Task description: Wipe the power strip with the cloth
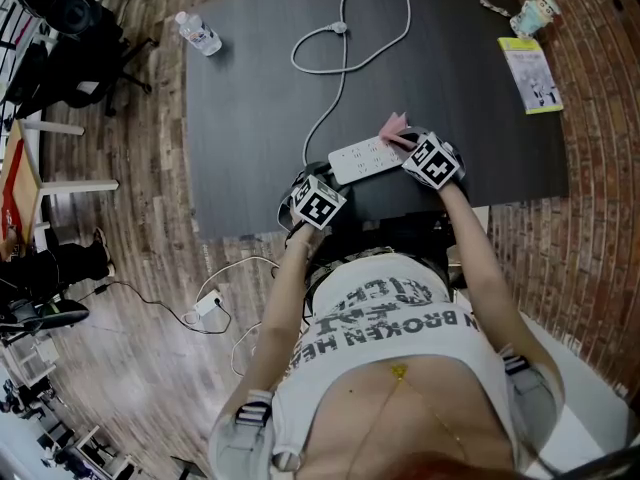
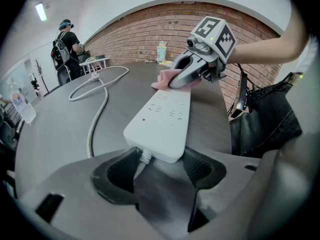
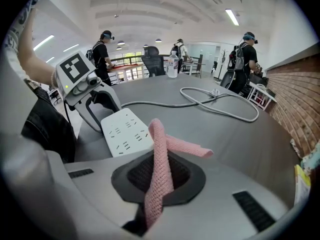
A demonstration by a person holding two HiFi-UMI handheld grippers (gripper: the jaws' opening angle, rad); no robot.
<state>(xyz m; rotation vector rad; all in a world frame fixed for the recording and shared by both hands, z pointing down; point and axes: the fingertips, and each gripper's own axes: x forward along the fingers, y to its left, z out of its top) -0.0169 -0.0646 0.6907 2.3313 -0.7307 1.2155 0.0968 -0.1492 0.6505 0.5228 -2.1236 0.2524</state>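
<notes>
Surface: dark table; I am working at its near edge.
Left gripper: jaws clamped on the power strip's cord end.
Power strip: white, lying flat with its sockets up.
Right gripper: at the strip's far end, jaws closed on the pink cloth.
Cloth: its loose end rests at the strip's far end.
Cord: loops away beyond the strip.
Containers: clear bottle far beyond the strip to the left and a cup far to the right; I cannot tell what is in either.
Head view only: white adapter on the floor, nearer than the strip.
</notes>
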